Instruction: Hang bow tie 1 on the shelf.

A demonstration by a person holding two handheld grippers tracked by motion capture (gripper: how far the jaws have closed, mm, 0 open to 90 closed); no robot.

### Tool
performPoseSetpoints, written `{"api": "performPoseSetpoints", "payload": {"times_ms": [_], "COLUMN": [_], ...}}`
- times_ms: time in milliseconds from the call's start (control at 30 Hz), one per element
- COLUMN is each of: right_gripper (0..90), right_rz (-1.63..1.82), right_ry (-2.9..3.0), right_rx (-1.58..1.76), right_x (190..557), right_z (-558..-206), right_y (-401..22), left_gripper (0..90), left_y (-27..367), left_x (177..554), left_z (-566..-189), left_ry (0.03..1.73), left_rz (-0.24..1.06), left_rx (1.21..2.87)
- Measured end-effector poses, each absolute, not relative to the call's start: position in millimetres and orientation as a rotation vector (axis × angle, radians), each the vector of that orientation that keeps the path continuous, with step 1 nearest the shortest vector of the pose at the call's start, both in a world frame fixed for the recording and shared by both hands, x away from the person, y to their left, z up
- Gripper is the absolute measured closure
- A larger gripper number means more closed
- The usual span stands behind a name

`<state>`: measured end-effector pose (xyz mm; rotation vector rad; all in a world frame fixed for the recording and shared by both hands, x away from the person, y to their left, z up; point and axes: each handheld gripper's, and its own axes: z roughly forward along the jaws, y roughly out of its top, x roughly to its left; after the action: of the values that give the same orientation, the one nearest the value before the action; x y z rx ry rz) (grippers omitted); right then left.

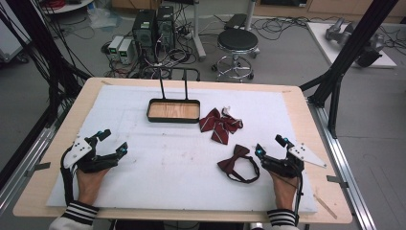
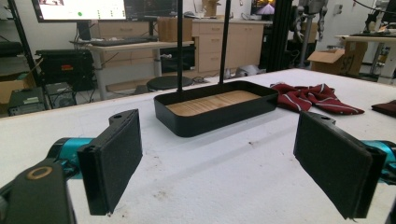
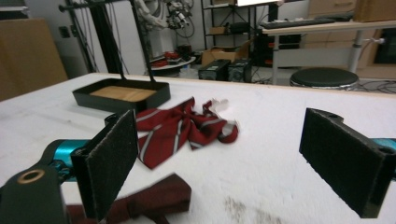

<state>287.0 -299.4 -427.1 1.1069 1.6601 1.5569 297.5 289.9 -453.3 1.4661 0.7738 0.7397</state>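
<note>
While both tongs, left and right, gape empty, a dark bow tie lies just beside the right, striped bow tie and tray toward the bench's far edge.

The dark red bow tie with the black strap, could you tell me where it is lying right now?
In the high view the dark red bow tie lies on the white mat, just left of the open right gripper and in front of the striped bow tie.

A robotics lab is showing itself: computer towers and tangled cables lying at twelve o'clock, monitors glowing beyond.
</note>
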Motion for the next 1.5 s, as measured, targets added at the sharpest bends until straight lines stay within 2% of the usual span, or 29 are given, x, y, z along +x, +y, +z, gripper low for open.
{"api": "performPoseSetpoints", "payload": {"times_ms": [300, 700, 1167, 1500], "right_gripper": [11.1, 11.1, 11.1, 11.2], "right_rz": [1.546, 1.495, 1.356, 1.234], "right_ry": [1.764, 1.934, 2.121, 2.258], "right_rx": [1.076, 0.991, 0.966, 0.912], "right_x": [315.2, 352.0, 402.8, 429.6], "right_z": [-389.8, -356.9, -348.4, -354.7], "right_y": [-289.4, -263.2, -236.5, -221.2], "left_gripper": [15.7, 15.7, 15.5, 15.6], "left_y": [289.3, 289.6, 289.9, 290.0], "left_x": [297.2, 297.2, 297.4, 297.5], "left_z": [-453.2, -453.2, -453.2, -453.2], "left_ry": [0.768, 0.772, 0.778, 0.778], "left_rz": [0.743, 0.742, 0.742, 0.742], "left_rx": [1.471, 1.471, 1.468, 1.469]}}
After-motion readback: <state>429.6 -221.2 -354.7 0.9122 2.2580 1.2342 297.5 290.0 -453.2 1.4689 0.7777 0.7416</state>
